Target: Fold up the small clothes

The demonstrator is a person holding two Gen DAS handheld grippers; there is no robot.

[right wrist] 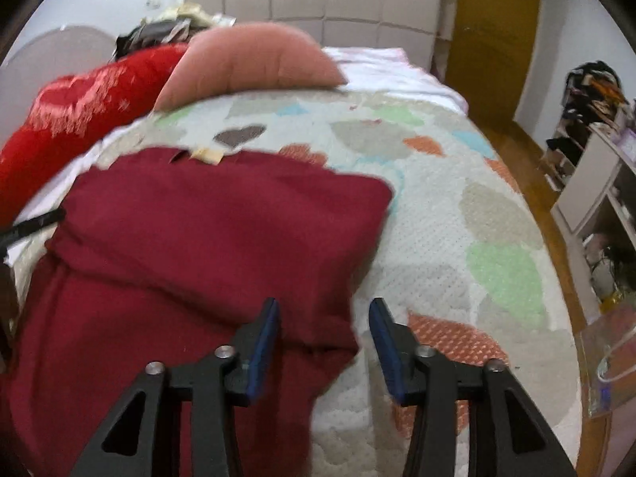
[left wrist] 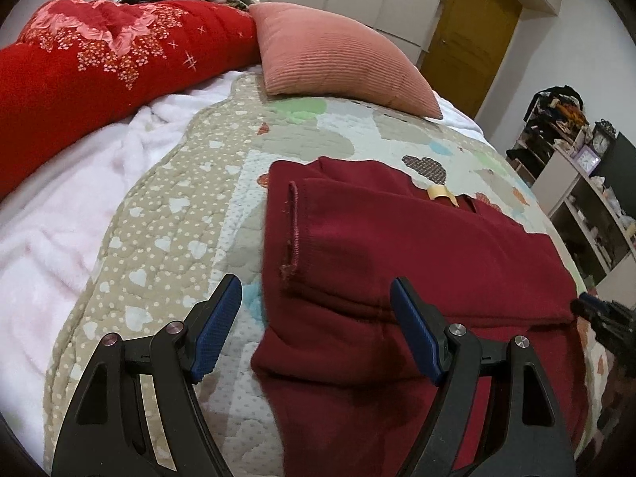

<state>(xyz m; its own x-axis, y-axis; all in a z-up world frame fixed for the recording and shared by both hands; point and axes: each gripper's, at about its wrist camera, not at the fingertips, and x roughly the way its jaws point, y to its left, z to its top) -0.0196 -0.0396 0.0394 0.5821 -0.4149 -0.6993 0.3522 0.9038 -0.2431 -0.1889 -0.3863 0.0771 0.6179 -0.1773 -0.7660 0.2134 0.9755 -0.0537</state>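
A dark red garment point(left wrist: 397, 246) lies partly folded on the quilted bedspread point(left wrist: 167, 214), with a sleeve laid across its body and a tan neck label point(left wrist: 439, 194) at the far edge. My left gripper point(left wrist: 316, 298) is open and empty, its jaws astride the garment's left edge. In the right wrist view the garment point(right wrist: 198, 238) fills the left half. My right gripper point(right wrist: 322, 320) is open and empty, its jaws astride the garment's right lower edge. The right gripper's tip shows at the left wrist view's right edge point(left wrist: 596, 314).
A pink cushion point(left wrist: 338, 55) and a red blanket point(left wrist: 99, 63) lie at the bed's far side, with a white fleece sheet point(left wrist: 59, 222) at left. Shelves with clutter point(left wrist: 576, 183) stand right of the bed. A yellow door point(left wrist: 469, 31) is behind.
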